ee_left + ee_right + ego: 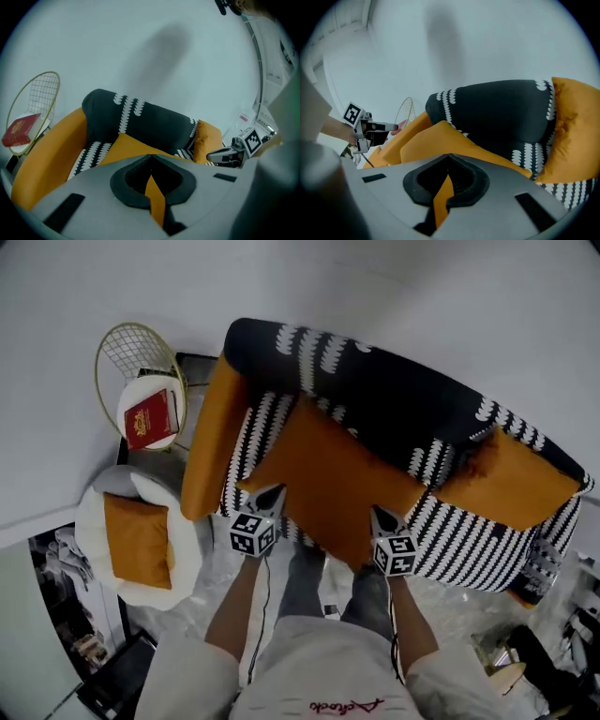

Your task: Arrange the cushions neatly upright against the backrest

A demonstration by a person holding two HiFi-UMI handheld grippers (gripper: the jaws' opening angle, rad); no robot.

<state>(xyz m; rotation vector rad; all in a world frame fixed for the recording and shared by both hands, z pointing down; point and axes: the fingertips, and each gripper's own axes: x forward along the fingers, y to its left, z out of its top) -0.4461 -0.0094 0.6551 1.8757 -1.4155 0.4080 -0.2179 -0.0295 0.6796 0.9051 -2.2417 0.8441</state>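
A large orange cushion (330,479) lies flat across the seat of the black-and-white patterned sofa (375,381). My left gripper (270,497) is shut on its near left corner, and orange fabric (154,197) shows pinched between the jaws. My right gripper (383,518) is shut on the near right edge, with orange fabric (440,199) between its jaws too. A second orange cushion (506,479) leans at the sofa's right end. A third orange cushion (214,432) stands along the left armrest.
A wire side table (141,381) with a red book (150,418) stands left of the sofa. Below it a white round chair (94,521) holds a small orange cushion (139,540). The person's legs stand right in front of the sofa.
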